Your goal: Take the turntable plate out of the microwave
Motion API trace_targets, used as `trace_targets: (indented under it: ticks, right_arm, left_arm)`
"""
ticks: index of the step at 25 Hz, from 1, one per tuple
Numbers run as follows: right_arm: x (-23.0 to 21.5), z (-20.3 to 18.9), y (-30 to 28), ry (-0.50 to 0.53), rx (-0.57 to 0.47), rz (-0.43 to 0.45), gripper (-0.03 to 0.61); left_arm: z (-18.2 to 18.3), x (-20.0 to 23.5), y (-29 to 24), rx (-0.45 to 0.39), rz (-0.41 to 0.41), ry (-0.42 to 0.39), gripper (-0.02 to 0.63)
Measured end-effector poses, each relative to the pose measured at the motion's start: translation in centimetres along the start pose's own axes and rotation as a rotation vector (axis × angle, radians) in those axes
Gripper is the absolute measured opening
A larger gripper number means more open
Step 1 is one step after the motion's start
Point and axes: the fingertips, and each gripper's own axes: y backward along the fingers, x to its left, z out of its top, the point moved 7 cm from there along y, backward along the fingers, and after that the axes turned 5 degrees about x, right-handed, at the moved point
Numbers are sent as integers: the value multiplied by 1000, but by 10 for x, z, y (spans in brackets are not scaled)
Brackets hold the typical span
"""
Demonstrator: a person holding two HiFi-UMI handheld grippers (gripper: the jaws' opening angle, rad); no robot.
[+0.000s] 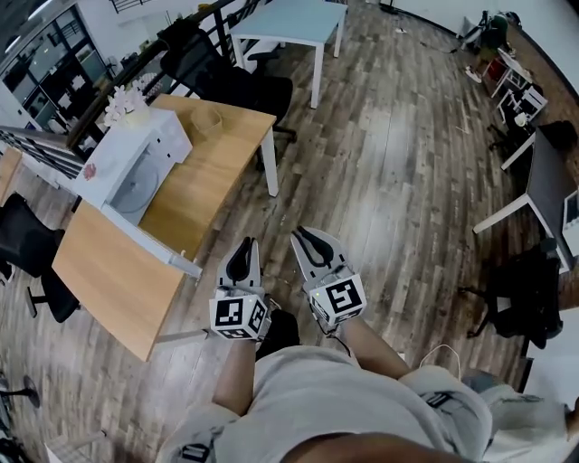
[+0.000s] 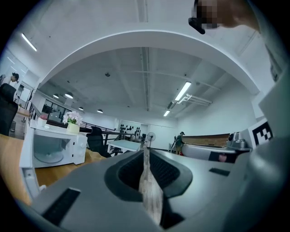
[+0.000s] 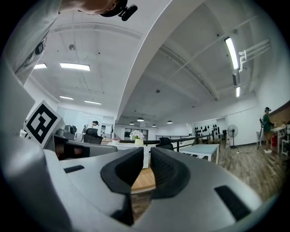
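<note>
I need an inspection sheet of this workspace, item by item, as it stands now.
Surface: light wooden table, mostly bare.
Job's things: white microwave oven, door open; round grey turntable plate inside.
Clutter: pot of white flowers on the microwave; round pale bowl on the table.
Grippers: left gripper and right gripper over the wood-plank floor, apart from the table; jaws slightly apart, nothing between.
Cables: thin white cord beside the person.
Surroundings: black office chair, pale blue table.
</note>
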Motion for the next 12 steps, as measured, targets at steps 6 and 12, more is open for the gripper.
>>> trace_targets:
  ticks: [6, 12]
  right_arm:
    - [-27, 3, -83, -21, 6, -11, 55]
    - [-37, -3, -151, -39, 24, 5, 61]
  left_arm:
    - [24, 52, -74, 8, -27, -7, 53]
    - [35, 104, -116, 16, -15, 4, 52]
